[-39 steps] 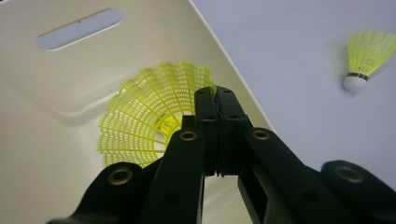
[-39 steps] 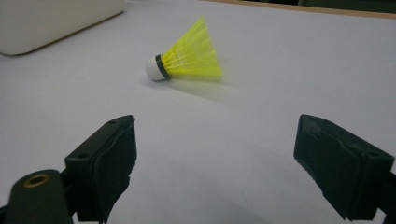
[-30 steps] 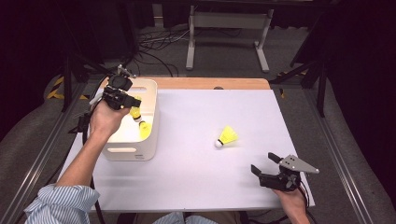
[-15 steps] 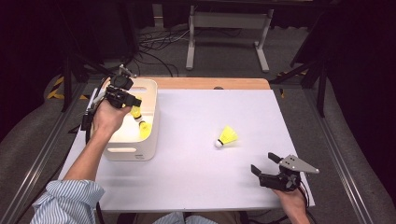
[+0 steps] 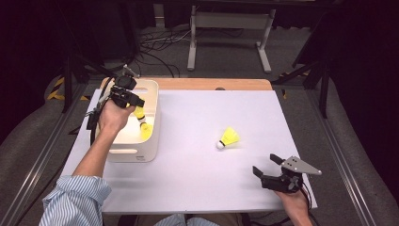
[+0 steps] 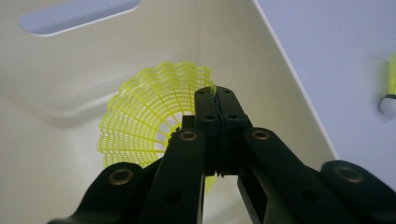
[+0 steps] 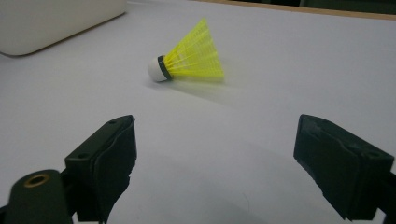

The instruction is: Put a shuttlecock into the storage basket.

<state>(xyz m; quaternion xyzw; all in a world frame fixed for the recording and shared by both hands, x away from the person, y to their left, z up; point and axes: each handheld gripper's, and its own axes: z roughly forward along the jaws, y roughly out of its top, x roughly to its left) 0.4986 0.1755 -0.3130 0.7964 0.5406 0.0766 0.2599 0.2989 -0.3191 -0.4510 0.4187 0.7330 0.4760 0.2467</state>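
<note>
At the left of the high view, my left gripper (image 5: 136, 104) hung over the open top of the cream bin (image 5: 153, 136), which sat on the left part of the white table (image 5: 197, 188). Its jaws were pressed together on the edge of a yellow shuttlecock's skirt; in the left gripper view the held shuttlecock (image 6: 144, 121) fanned out to the left of my closed tips (image 6: 215, 95), with the bin's pale inner wall behind it. In the high view a second yellow shuttlecock (image 5: 146, 131) lay inside the bin, just below the held one; I could not tell whether the two touched.

Near the middle of the high view, a little right of centre, a loose shuttlecock (image 5: 227, 138) lay on its side on the table, well apart from the bin, its white cork toward the lower left. In the right gripper view that same shuttlecock (image 7: 189, 58) sat in the upper middle of the frame, beyond my jaws.

At the lower right of the high view, my right gripper (image 5: 267, 165) stayed low over the table, its jaws spread wide with nothing between them.
</note>
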